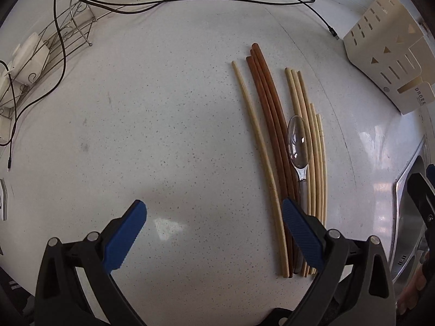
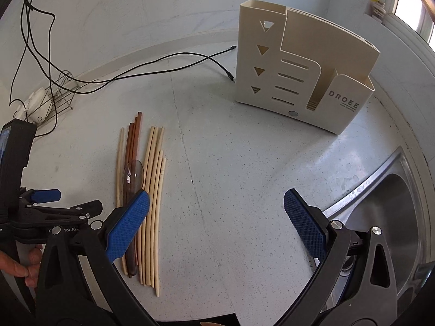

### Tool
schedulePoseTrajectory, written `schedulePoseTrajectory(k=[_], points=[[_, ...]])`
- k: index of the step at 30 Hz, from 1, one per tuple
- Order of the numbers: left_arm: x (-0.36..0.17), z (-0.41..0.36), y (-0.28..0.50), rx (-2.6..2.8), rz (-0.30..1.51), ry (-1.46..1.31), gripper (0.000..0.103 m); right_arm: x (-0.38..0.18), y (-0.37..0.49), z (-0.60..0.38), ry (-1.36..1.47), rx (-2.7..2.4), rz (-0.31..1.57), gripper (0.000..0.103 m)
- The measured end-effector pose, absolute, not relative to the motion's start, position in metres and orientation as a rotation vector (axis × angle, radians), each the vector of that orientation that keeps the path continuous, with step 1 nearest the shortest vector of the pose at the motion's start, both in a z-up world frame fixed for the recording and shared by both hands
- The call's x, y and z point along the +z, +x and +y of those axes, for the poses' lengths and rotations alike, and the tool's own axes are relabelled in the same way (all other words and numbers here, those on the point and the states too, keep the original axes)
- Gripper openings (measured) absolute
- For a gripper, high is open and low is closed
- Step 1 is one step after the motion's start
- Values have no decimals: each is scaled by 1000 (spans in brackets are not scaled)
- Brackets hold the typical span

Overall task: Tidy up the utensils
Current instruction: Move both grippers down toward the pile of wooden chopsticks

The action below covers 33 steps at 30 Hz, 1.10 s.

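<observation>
Near tabletop's (image 2: 244, 190) front edge: chopsticks (image 2: 153, 203) bundled lengthwise, clear spoon (image 2: 133, 175) lying among them. Cream utensil holder (image 2: 301, 73) upright toward back, beside sink (image 2: 380, 203). Left gripper (image 1: 214, 231) jaws spread, empty. Right gripper (image 2: 217, 217) jaws spread, empty.

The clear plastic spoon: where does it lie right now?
The clear plastic spoon lies on the countertop among the chopsticks, between the brown chopsticks and the pale chopsticks, bowl pointing away.
</observation>
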<state>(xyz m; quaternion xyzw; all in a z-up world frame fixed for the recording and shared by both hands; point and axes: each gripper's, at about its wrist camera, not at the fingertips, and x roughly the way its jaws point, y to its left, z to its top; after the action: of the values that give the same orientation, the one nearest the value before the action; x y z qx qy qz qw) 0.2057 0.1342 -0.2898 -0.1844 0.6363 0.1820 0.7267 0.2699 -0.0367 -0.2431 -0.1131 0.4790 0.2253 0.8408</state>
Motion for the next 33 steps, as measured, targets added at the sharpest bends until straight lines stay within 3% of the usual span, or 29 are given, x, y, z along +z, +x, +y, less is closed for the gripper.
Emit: schedulePoseTrajectory(k=[23, 33], points=[[-332, 114, 234, 443, 1503, -320, 98, -253, 290, -36, -277, 502, 1021, 95], [-336, 126, 216, 372, 1498, -376, 88, -279, 296, -6, -351, 563, 1154, 95]])
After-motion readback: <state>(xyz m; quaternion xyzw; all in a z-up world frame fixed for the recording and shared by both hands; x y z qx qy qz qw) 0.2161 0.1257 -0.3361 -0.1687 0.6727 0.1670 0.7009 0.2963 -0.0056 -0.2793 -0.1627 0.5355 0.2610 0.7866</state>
